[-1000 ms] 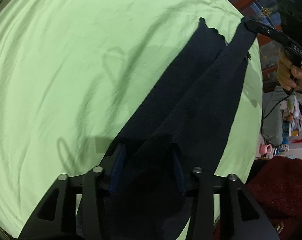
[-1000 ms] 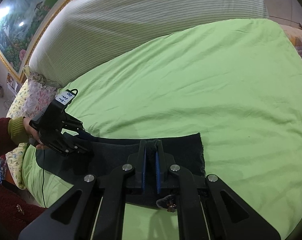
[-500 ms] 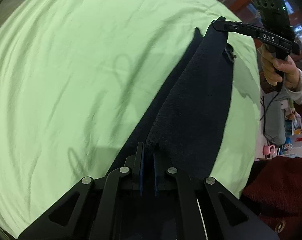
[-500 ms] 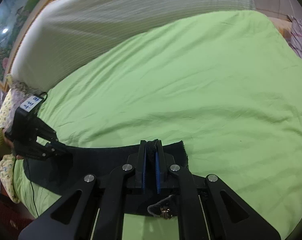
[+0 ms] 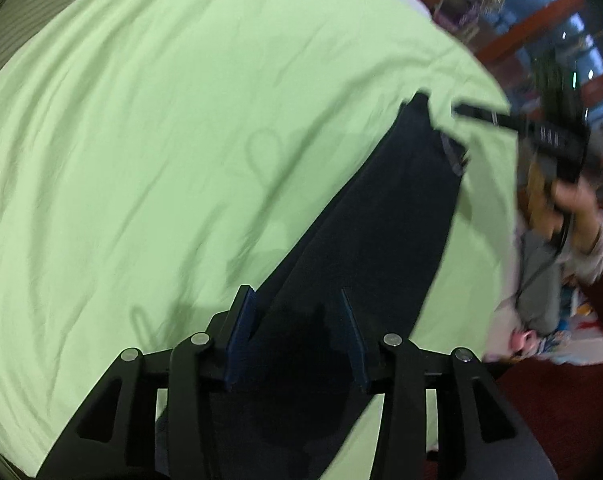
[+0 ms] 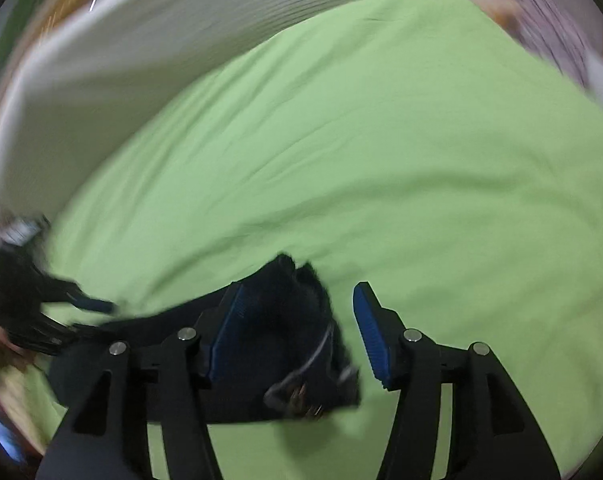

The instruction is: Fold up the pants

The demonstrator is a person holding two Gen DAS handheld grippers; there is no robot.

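Observation:
Dark navy pants (image 5: 381, 224) lie folded lengthwise as a long strip on the green bed sheet (image 5: 161, 120). My left gripper (image 5: 297, 312) is open over one end of the strip, its blue pads either side of the cloth. My right gripper (image 6: 299, 308) is open over the other end (image 6: 297, 320), where the waistband and a metal button show. In the left wrist view the right gripper (image 5: 473, 114) hovers just past the far end of the pants. In the right wrist view the left gripper (image 6: 89, 308) is at the far left end. Both views are motion-blurred.
A white striped headboard cushion (image 6: 141, 60) runs along the far side of the bed. A dark red carpet (image 5: 561, 420) and cluttered floor items (image 5: 541, 280) lie beyond the bed edge at the right of the left wrist view.
Both grippers were shut on the pants half a second ago and are now open. The pants have dropped flat onto the sheet, and both grippers have pulled slightly back.

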